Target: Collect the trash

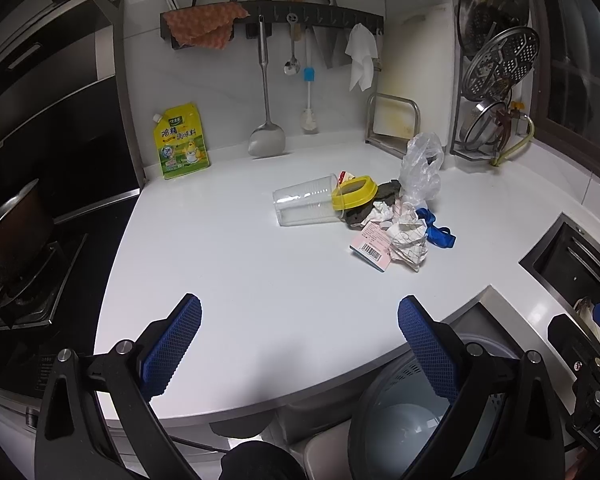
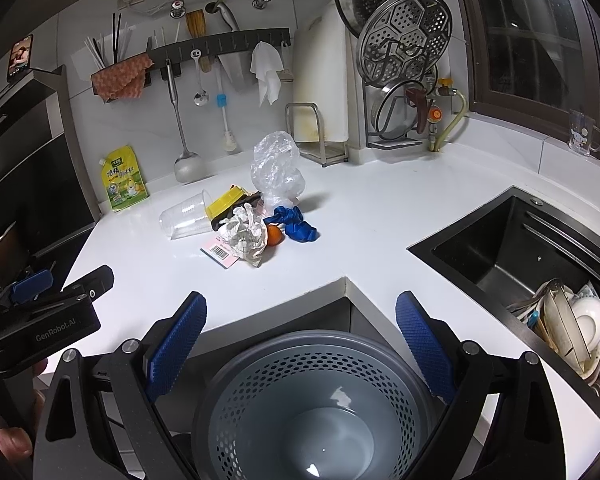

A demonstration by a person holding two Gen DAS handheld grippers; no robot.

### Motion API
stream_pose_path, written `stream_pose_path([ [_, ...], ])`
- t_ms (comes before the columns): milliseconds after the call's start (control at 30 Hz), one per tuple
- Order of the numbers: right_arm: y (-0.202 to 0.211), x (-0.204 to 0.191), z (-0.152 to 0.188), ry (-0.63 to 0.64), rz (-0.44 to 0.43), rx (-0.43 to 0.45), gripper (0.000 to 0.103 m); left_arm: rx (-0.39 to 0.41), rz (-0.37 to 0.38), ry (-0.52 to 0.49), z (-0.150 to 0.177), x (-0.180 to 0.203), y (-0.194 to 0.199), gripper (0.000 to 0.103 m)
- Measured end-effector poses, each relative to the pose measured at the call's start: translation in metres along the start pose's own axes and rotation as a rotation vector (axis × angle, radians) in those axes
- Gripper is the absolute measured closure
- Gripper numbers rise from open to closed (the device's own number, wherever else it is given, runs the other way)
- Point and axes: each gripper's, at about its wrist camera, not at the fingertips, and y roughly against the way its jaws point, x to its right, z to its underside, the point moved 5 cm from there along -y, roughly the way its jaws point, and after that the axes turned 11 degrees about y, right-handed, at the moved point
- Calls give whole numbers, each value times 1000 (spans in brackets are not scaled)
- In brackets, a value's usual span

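Observation:
A heap of trash lies mid-counter: a clear plastic cup [image 1: 302, 206] [image 2: 184, 216] on its side, a yellow lid [image 1: 354, 192] [image 2: 223, 201], crumpled paper [image 1: 410, 240] [image 2: 246, 236], a barcode tag [image 1: 374, 252] [image 2: 220, 253], a blue scrap [image 1: 436, 232] [image 2: 296, 224], a clear plastic bag [image 1: 420, 168] [image 2: 276, 170] and an orange piece [image 2: 275, 235]. A grey perforated bin [image 1: 404, 412] [image 2: 312, 404] stands below the counter's edge. My left gripper [image 1: 300, 344] is open over the near counter. My right gripper [image 2: 302, 344] is open above the bin.
A black sink [image 2: 516, 256] with dishes is at the right. A stove with a pot [image 1: 16, 240] is at the left. A yellow seasoning pouch [image 1: 182, 142], hanging utensils [image 1: 266, 92] and a lid rack [image 2: 400, 76] line the back wall. The left gripper's body [image 2: 48, 320] shows at the right wrist view's left edge.

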Motion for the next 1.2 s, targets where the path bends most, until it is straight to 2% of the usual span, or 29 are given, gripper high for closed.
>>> stream_pose_path([
  [633, -7, 2, 7, -11, -13, -6, 12, -13, -16, -8, 1, -2, -4, 6],
  [1200, -48, -1, 12, -5, -39, -78, 12, -82, -36, -15, 7, -1, -46, 6],
])
